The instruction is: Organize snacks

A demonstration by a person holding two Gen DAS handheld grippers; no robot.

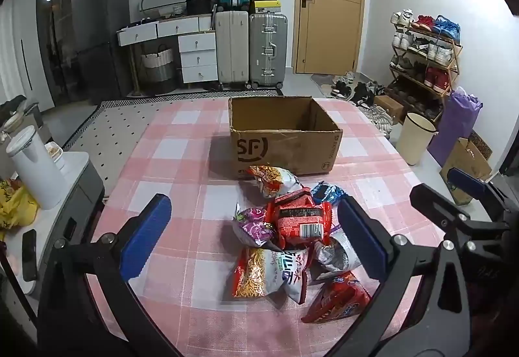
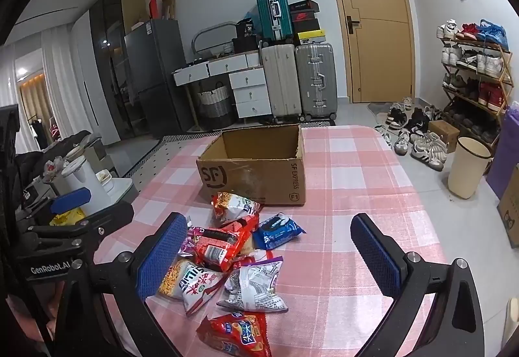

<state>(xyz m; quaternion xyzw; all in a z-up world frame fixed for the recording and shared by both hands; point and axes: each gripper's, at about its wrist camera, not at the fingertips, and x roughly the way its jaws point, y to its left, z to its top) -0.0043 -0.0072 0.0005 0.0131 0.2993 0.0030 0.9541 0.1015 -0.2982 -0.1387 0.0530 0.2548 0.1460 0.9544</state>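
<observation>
Both tongs wide, nothing held: left gripper (image 1: 253, 238), right gripper (image 2: 275, 263). Snack pile (image 1: 292, 237) at 6 o'clock of empty box (image 1: 285, 142); suggest taking top red packet (image 1: 300, 217) first, pinching across its middle

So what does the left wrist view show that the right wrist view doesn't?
Only the left wrist view: a phone on the side unit, and a purple bag in full. Only the right wrist view: a lit curtained room at far left. Both: the empty box, the snack pile, the checked cloth, and both grippers, left and right, open over the pile.
</observation>
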